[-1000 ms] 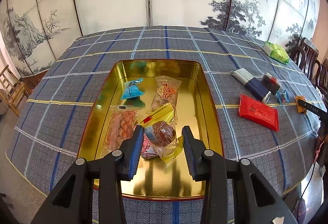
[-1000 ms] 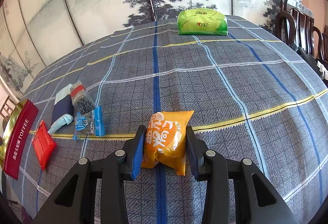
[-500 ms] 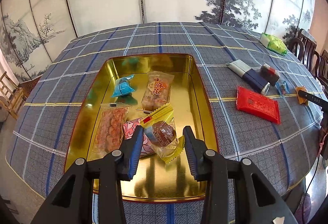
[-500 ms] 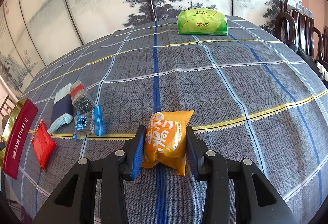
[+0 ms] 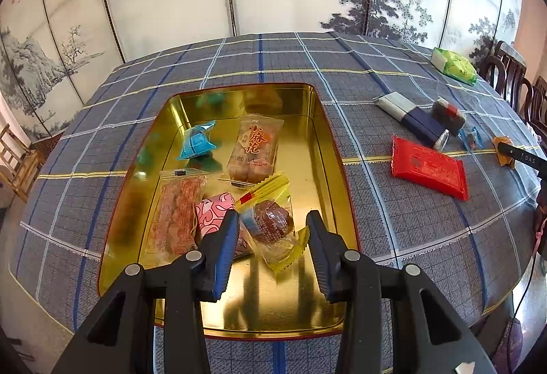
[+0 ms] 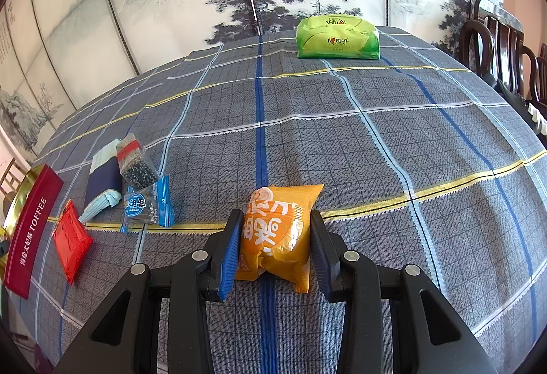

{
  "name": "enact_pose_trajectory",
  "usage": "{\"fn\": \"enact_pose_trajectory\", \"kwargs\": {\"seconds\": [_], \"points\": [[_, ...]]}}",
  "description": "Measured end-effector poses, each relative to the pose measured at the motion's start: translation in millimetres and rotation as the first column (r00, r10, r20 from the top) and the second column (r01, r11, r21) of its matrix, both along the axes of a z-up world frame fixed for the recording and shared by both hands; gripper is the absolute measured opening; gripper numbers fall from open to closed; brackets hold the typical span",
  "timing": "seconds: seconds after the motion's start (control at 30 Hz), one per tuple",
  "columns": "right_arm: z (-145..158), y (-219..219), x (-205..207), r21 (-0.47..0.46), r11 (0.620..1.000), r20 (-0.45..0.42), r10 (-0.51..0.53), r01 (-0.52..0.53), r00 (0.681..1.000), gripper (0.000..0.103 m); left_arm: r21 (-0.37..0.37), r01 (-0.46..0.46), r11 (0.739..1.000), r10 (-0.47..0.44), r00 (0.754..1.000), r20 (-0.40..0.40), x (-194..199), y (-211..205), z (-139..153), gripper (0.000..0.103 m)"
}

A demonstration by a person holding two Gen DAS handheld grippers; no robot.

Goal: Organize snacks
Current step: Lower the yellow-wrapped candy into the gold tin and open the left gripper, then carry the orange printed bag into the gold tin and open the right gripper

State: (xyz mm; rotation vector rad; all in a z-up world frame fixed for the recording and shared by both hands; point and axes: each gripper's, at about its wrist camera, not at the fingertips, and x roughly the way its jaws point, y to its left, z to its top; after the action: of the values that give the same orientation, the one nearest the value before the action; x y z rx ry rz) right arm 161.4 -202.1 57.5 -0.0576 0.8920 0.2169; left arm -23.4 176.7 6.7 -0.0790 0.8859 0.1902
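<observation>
A gold tin [image 5: 342, 169] lies on the checked tablecloth with several snack packets in it. My left gripper [image 5: 271, 228] is open above the tin, its jaws either side of a brown cake in a yellow-edged wrapper [image 5: 271, 223] that lies in the tin. My right gripper [image 6: 276, 230] stands around an orange snack packet [image 6: 278, 227] on the cloth; both pads seem to touch the packet's sides. A red packet [image 5: 429, 167], a navy and white packet [image 5: 410, 119], a dark seed packet [image 5: 448, 112] and a small blue packet [image 6: 148, 204] lie between tin and orange packet.
A green tissue pack [image 6: 336, 39] lies at the table's far side. Dark wooden chairs [image 6: 506, 45] stand at the right edge. The tin's red side [image 6: 29, 230] marked TOFFEE shows at the left of the right wrist view. A painted folding screen stands behind the table.
My left gripper has drawn back and up from the tin, so the tin and packets look farther off; its jaws stay open. The right gripper and orange packet have not moved.
</observation>
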Motion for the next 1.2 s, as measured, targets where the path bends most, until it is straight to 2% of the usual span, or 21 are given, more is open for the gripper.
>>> {"fn": "enact_pose_trajectory", "kwargs": {"seconds": [0.37, 0.63, 0.7, 1.13, 1.2], "points": [[0, 1, 0, -0.002, 1.000, 0.000, 0.000, 0.000, 1.000, 0.039, 0.012, -0.001, 1.000, 0.001, 1.000, -0.004, 0, -1, -2, 0.040], [0, 1, 0, -0.003, 1.000, 0.001, 0.000, 0.000, 1.000, 0.039, 0.050, -0.004, 0.999, 0.003, 1.000, 0.018, -2, -3, 3, 0.046], [0, 1, 0, -0.004, 1.000, 0.001, 0.000, 0.000, 1.000, 0.039, 0.059, -0.006, 0.998, 0.005, 1.000, 0.027, -3, -4, 6, 0.051], [-1, 1, 0, -0.012, 1.000, 0.004, -0.002, 0.002, 1.000, 0.039, 0.097, -0.023, 0.995, 0.018, 0.999, 0.046, -5, -6, 11, 0.054], [0, 1, 0, -0.016, 1.000, 0.006, -0.001, 0.001, 1.000, 0.039, 0.112, -0.028, 0.993, 0.022, 0.998, 0.051, -6, -6, 13, 0.058]]}}
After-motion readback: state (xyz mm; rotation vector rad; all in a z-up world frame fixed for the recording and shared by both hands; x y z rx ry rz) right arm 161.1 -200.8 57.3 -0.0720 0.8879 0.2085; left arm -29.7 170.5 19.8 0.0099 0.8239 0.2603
